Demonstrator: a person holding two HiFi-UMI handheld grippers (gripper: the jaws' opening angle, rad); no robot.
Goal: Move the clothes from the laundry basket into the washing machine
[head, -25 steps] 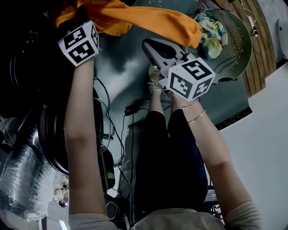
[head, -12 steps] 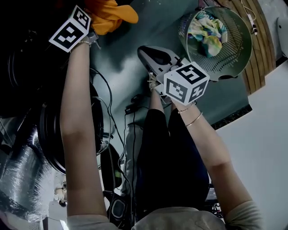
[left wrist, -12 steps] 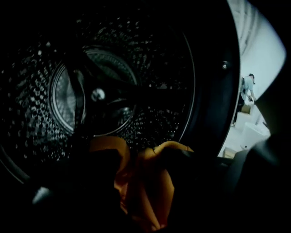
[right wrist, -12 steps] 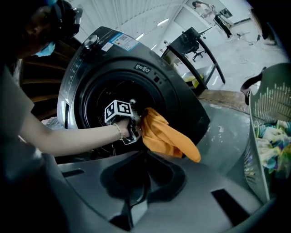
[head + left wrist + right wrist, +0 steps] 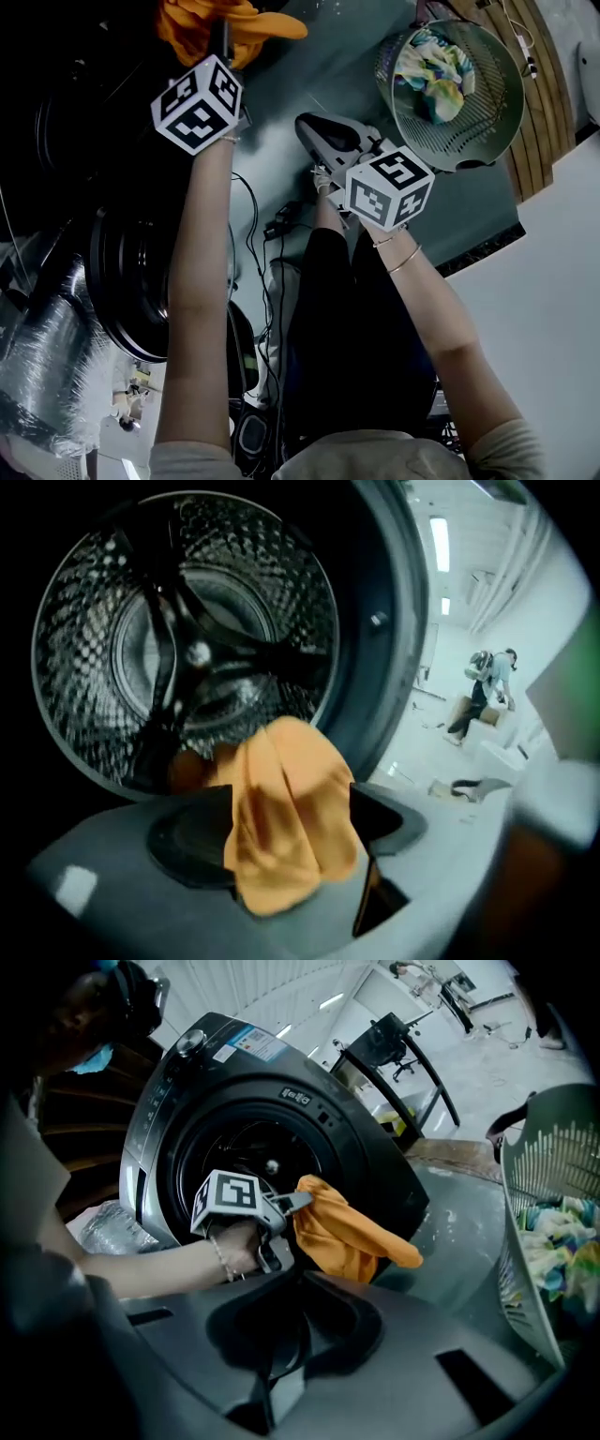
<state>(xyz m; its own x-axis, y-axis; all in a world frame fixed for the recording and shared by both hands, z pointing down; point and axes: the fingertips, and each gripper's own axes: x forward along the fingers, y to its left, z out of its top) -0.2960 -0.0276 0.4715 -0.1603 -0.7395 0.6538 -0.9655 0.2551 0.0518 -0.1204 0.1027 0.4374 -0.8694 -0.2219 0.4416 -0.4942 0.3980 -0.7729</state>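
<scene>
An orange garment [image 5: 281,817] hangs at the mouth of the washing machine drum [image 5: 187,639]. It lies between the jaws of my left gripper [image 5: 286,832], which are opening and stand wide apart. From the head view the same garment [image 5: 220,23] is bunched above the left gripper [image 5: 228,42]. The right gripper view shows it [image 5: 347,1237] draped off the left gripper [image 5: 295,1202] in front of the machine's opening [image 5: 234,1138]. My right gripper [image 5: 305,98] is shut and holds nothing, between the machine and the green laundry basket [image 5: 497,103]. Colourful clothes [image 5: 431,70] lie in the basket.
The washer's round door [image 5: 131,281] stands swung open at the left. Cables [image 5: 253,244] trail across the dark floor by the person's legs. A wooden strip [image 5: 544,84] borders the floor beyond the basket. A silver foil-wrapped hose [image 5: 47,366] lies at lower left.
The orange garment, earlier stretched across toward the basket, is now gathered at the drum's mouth. My left gripper swung up-left, came back right, and its jaws opened. The right gripper barely shifted.
</scene>
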